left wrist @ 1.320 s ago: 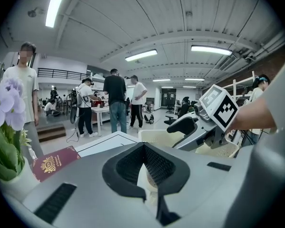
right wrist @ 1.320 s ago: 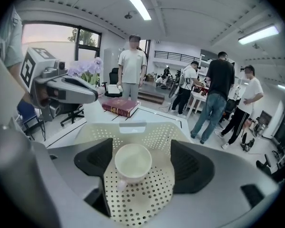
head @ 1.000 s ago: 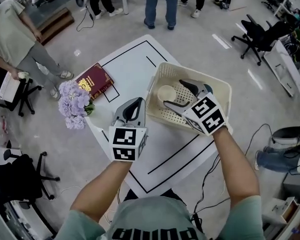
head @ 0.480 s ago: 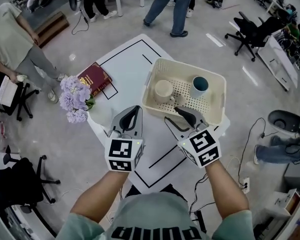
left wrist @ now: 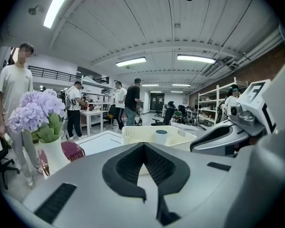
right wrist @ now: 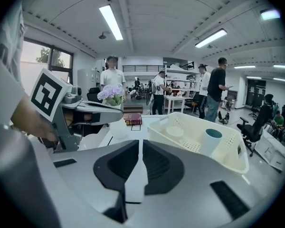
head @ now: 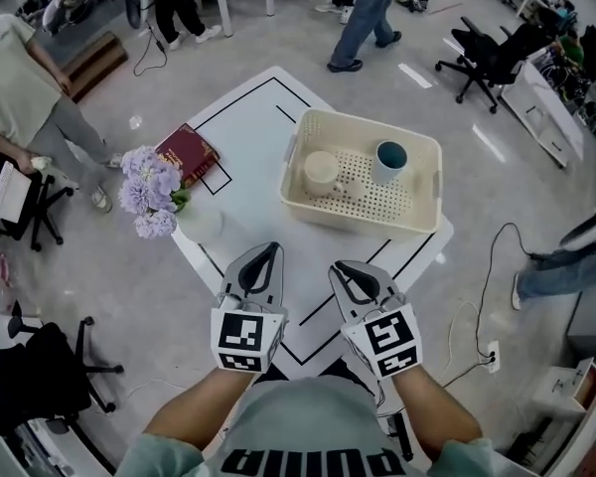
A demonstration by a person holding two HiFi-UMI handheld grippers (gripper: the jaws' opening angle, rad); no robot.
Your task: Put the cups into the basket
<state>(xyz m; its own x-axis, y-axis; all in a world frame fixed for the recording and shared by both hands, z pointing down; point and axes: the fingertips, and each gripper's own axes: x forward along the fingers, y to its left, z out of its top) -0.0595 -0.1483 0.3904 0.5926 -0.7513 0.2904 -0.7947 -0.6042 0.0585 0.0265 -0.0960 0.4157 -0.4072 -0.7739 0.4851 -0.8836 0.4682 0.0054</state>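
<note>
The cream basket [head: 420, 210] stands on the white table [head: 248, 127], and two cups sit upright inside it. One is a cream cup [head: 321, 172] at the left. The other is a white cup with a teal inside [head: 387, 160] at the right. Both show in the right gripper view too, as the cream cup [right wrist: 175, 132] and the teal-lined cup [right wrist: 210, 141]. My left gripper [head: 263, 258] is shut and empty near the table's front edge. My right gripper [head: 348, 271] hangs beside it, well short of the basket. Its jaws have just been closing with nothing between them, and only a thin slit is left.
A vase of lilac flowers [head: 151, 192] and a dark red book [head: 189, 152] stand at the table's left. Black tape lines mark the tabletop. Several people, office chairs and cables are on the floor around the table.
Both grippers drew back from the basket toward the table's front edge. The right one left the basket and its jaws closed, which uncovered the teal-lined cup standing inside.
</note>
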